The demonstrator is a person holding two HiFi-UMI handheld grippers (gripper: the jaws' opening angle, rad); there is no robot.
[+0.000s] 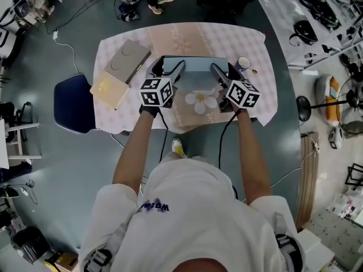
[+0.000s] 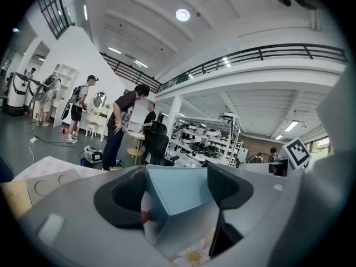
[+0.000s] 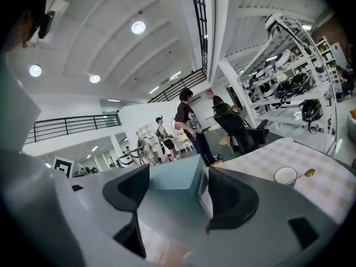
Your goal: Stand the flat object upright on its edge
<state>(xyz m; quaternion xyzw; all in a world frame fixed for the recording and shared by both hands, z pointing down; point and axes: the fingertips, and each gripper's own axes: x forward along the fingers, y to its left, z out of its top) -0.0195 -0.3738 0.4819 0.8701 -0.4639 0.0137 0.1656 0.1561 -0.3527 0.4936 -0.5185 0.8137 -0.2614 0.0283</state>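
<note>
Box [image 1: 195, 66], one, in left tool [image 2: 177, 192] and right tool [image 3: 179, 191].

The person wears a white short-sleeved T-shirt [image 1: 193, 208] with a small dark blue print on its front. Black strap gear shows at both sides of the T-shirt, near the shoulders. Just ahead of the T-shirt's front edge, a yellow-green shoe [image 1: 177, 146] peeks out. The left gripper [image 1: 169, 68] and the right gripper [image 1: 225, 71] have smooth grey bodies and black jaws with rounded, scooped pads. Each carries a white cube, the left cube [image 1: 156, 91] and the right cube [image 1: 243, 93], printed with black square markers. A thin black cable trails from each gripper back towards the T-shirt.
</note>
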